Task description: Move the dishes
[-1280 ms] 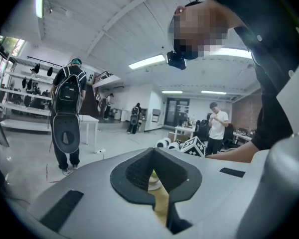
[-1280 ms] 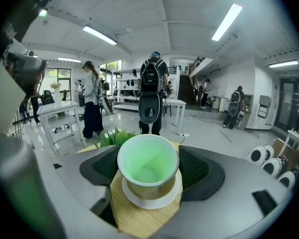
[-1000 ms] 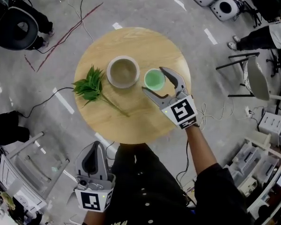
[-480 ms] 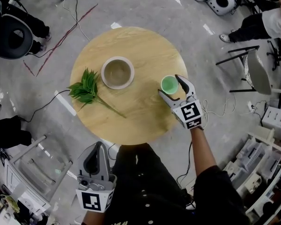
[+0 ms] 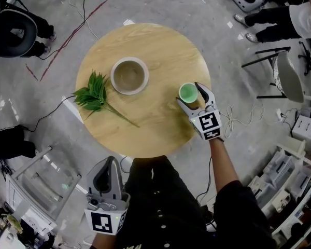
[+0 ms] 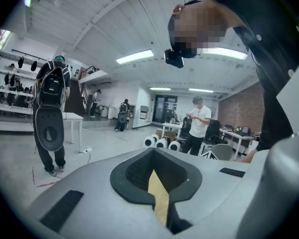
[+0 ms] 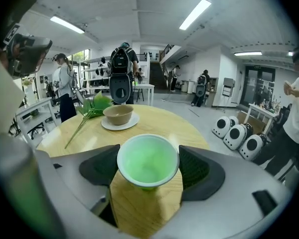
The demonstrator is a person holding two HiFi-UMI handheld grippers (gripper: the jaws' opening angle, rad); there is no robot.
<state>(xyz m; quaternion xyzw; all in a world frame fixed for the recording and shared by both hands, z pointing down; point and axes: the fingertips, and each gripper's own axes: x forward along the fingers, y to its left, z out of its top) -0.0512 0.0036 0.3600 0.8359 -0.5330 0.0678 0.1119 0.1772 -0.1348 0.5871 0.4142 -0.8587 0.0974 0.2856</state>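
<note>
Step in hand, as we judge it: carrying one dish across the table.

- Tool state: the right gripper pinches the green cup, with a dark pad against the wall on each side just under the rim. The left gripper has its jaws pressed together with nothing between them. It hangs low beside the person's body, off the table.
- Position of the task's thing: the cup is over the right side of the table, close to the edge. It is well apart from the bowl and the leafy sprig. We cannot tell whether its base touches the wood.

How to do it well (our judgement):
- The grip sits high on a thin, tapering wall, so squeeze only enough to hold it. More force would likely flex the rim or let the cup slip downward.
- Hold the cup upright and set the base flat before spreading the jaws.
- Place it inward of the edge, since the margin on that side looks small.

Views compared:
- The head view gives the layout: the table outline, how near the cup is to the edge, and the idle left gripper.
- The right gripper view adds the pad contact at the rim. It also shows that the bowl rests on a pale plate, which from above reads only as a ring.
- The left gripper view shows only the room, the ceiling and people, and no dishes at all.
</note>
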